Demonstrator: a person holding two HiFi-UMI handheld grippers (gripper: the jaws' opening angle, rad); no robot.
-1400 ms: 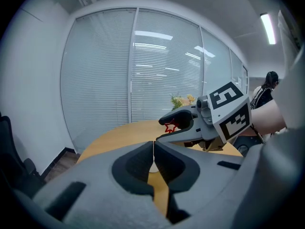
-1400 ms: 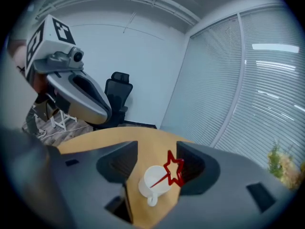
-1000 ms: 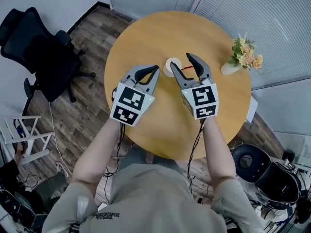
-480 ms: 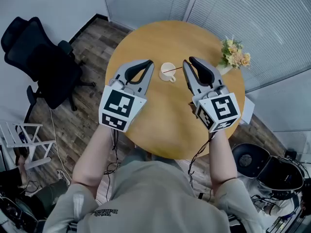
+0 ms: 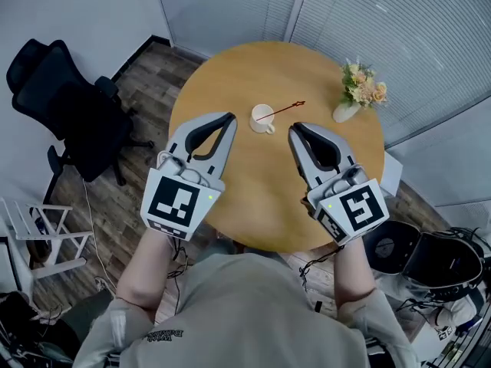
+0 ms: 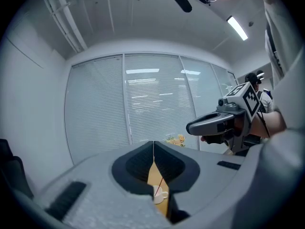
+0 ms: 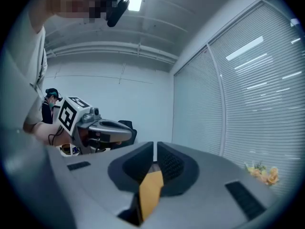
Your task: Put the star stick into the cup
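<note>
The star stick (image 5: pixel 281 111) leans in the white cup (image 5: pixel 261 121), red tip toward the upper right, with bare table (image 5: pixel 253 182) all round. The left gripper (image 5: pixel 229 116) and right gripper (image 5: pixel 294 129) hang lower left and lower right of the cup, clear of it. The left fingers are clenched empty. The right fingers have just been closing, nothing between them. A flower vase (image 5: pixel 347 110) sits by the upper-right edge.

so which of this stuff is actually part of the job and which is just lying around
Job: cup; star stick, already leaning in the cup.
Lying about: vase of flowers on the table; black office chair beside it.
</note>
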